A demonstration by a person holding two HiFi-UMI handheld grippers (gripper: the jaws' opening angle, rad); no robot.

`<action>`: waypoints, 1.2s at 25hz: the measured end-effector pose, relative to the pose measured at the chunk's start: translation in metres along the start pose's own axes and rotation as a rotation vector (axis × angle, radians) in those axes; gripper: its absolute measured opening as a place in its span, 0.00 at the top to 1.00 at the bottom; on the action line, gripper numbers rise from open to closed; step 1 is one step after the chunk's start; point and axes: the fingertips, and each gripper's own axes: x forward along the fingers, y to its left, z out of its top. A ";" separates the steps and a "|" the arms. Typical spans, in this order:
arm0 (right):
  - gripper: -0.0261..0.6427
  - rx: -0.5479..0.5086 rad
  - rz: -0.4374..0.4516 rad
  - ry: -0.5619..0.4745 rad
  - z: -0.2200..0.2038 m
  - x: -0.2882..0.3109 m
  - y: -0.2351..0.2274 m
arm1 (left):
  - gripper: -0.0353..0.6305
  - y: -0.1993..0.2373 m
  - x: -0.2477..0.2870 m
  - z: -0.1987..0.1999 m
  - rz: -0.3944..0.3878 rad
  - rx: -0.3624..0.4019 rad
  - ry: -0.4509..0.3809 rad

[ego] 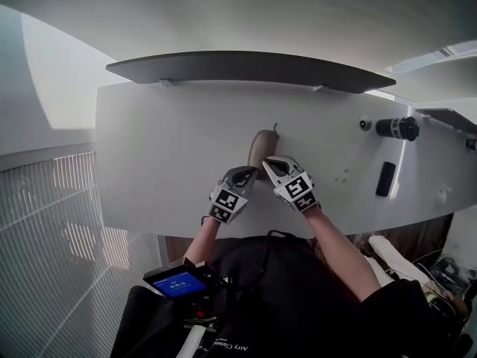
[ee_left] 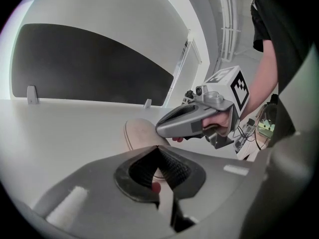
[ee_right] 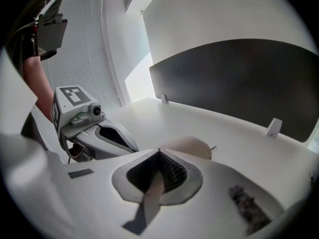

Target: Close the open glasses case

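At the middle of the white worktop (ego: 164, 155), the tan glasses case (ego: 261, 145) is lying lengthwise away from you, and you are working at its near end with both tools. Your left hand-held gripper (ego: 247, 175) is sitting with its jaws pinched together on nothing, tip just at the case's near left corner. Your right hand-held gripper (ego: 270, 164) is likewise clenched and empty, its tip lying over the near end of the lid. Both gripper views are showing the case as one rounded hump just beyond the jaw tips, so the lid is looking down or nearly down; whether it is fully seated cannot be told from here. To finish well, you are wanting to use a closed jaw tip as a blunt pusher, pressing straight down on the lid toward its free edge, not the hinge. The other tool should be bracing the case's side so it is not skating on the smooth surface. A glancing push is likely to slide it away, so go slowly. Pose: your forearms (ego: 339, 248) are reaching forward from close to your body and converging, the two tools forming a shallow V.
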 end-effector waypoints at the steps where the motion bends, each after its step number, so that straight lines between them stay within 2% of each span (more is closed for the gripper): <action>1: 0.95 0.000 -0.003 -0.001 0.000 0.000 -0.001 | 0.94 0.000 0.000 0.000 0.001 -0.004 -0.001; 16: 0.95 0.020 -0.018 -0.020 -0.001 0.000 -0.002 | 0.94 0.002 0.001 -0.001 -0.001 -0.078 -0.014; 20: 0.95 0.027 -0.030 -0.018 -0.003 -0.001 0.001 | 0.93 -0.001 0.000 -0.003 0.001 -0.050 0.012; 22: 0.95 0.086 -0.029 -0.029 -0.004 -0.002 0.000 | 0.93 -0.002 0.000 -0.003 0.010 -0.025 0.036; 26: 0.95 0.321 -0.040 -0.108 0.003 -0.012 -0.019 | 0.93 -0.001 -0.001 0.009 0.022 -0.014 0.038; 28: 0.95 0.335 -0.079 -0.171 0.012 -0.030 -0.024 | 0.93 -0.003 -0.008 0.020 0.034 0.001 0.007; 30: 0.95 0.308 -0.079 -0.220 0.020 -0.048 -0.020 | 0.93 -0.006 -0.017 0.034 0.048 0.019 -0.025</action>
